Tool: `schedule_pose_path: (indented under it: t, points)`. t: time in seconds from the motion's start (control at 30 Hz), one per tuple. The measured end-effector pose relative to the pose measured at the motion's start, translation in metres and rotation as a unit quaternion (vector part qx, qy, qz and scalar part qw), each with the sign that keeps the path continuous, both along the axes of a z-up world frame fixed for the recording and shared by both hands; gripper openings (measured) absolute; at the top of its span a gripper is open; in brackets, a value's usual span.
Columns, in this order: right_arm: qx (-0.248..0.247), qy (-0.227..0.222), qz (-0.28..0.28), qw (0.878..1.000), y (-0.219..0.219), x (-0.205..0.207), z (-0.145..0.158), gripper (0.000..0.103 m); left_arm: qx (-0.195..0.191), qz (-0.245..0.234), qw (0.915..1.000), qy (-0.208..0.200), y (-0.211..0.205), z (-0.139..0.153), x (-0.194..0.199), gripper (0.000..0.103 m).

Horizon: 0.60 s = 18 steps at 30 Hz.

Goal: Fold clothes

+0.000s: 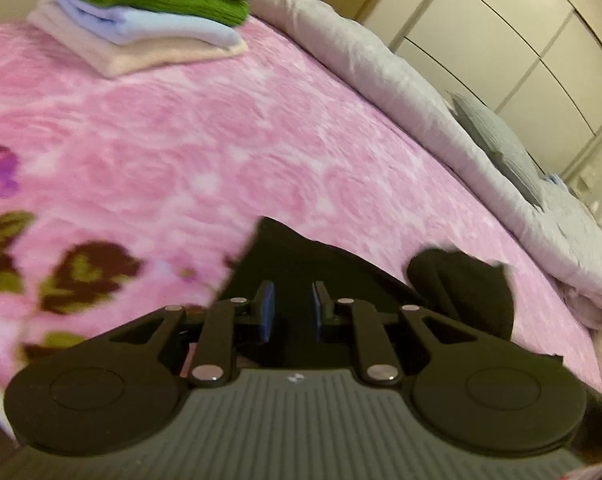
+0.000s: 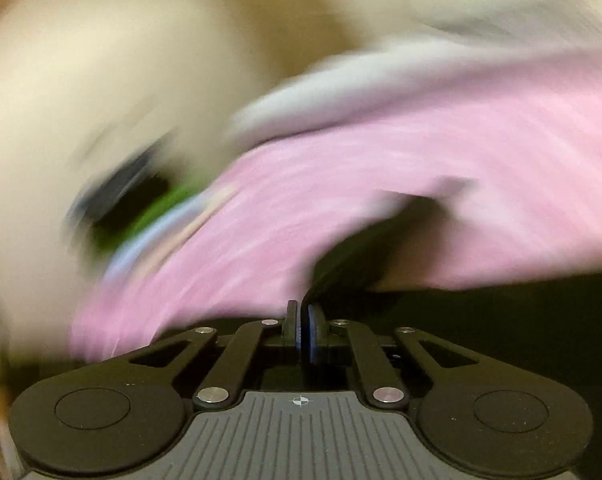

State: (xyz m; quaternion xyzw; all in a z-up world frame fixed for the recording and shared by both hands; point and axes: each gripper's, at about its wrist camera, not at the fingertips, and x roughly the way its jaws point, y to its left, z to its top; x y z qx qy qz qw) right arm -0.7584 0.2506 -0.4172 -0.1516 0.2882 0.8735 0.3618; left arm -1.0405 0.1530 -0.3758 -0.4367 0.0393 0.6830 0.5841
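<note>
A black garment (image 1: 341, 276) lies bunched on the pink flowered blanket (image 1: 221, 140), right in front of my left gripper (image 1: 293, 308). Its blue pads stand a little apart, with dark cloth filling the gap between them, and they appear shut on it. The right wrist view is heavily blurred. There my right gripper (image 2: 303, 320) has its pads pressed together on an edge of the black garment (image 2: 501, 320), which rises from the pads and spreads to the right over the pink blanket (image 2: 381, 180).
A stack of folded clothes (image 1: 141, 12), cream, pale blue, green and black, sits at the far left of the bed. A rolled grey-white duvet (image 1: 381, 72) and a grey pillow (image 1: 497, 140) line the far side. Cream wardrobe doors (image 1: 501, 40) stand behind.
</note>
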Motion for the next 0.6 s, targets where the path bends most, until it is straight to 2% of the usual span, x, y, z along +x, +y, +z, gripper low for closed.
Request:
schedule_pose_path:
  t: [0.07,0.1,0.13,0.2,0.27,0.33,0.4,0.47,0.53,0.6]
  points:
    - [0.044,-0.101,0.086,0.99,-0.037,-0.043,0.001,0.01,-0.003,0.005,1.0,0.004,-0.006,0.001,-0.001,0.014]
    - [0.065,-0.155,0.117,0.979,-0.056,-0.062,-0.002,0.02,-0.005,0.005,1.0,0.006,-0.008,0.002,-0.001,0.014]
    - [0.08,-0.187,0.136,0.97,-0.073,-0.071,-0.009,0.023,-0.007,0.0,0.9999,0.009,-0.01,0.003,0.001,0.014]
    - [0.067,-0.198,0.155,0.966,-0.105,-0.057,-0.023,0.025,-0.01,-0.019,0.9995,0.023,-0.014,0.004,0.01,0.014]
    - [0.017,-0.18,0.149,0.972,-0.118,-0.031,-0.031,0.025,-0.009,-0.049,0.9976,0.049,-0.017,0.007,0.024,0.015]
    - [-0.023,-0.153,0.126,0.98,-0.126,-0.005,-0.029,0.025,0.0,-0.101,0.9908,0.091,-0.019,0.011,0.047,0.018]
    - [-0.069,-0.112,0.07,0.989,-0.126,0.032,-0.026,0.025,0.014,-0.165,0.9765,0.138,-0.019,0.017,0.077,0.022]
    - [-0.112,-0.068,-0.003,0.991,-0.119,0.064,-0.015,0.025,0.031,-0.229,0.954,0.191,-0.015,0.021,0.112,0.024]
    - [-0.141,-0.012,-0.079,0.987,-0.111,0.105,-0.012,0.025,0.046,-0.282,0.9264,0.245,-0.009,0.022,0.147,0.028]
    - [-0.159,0.031,-0.15,0.975,-0.103,0.141,-0.008,0.025,0.057,-0.33,0.8896,0.31,0.0,0.02,0.185,0.028]
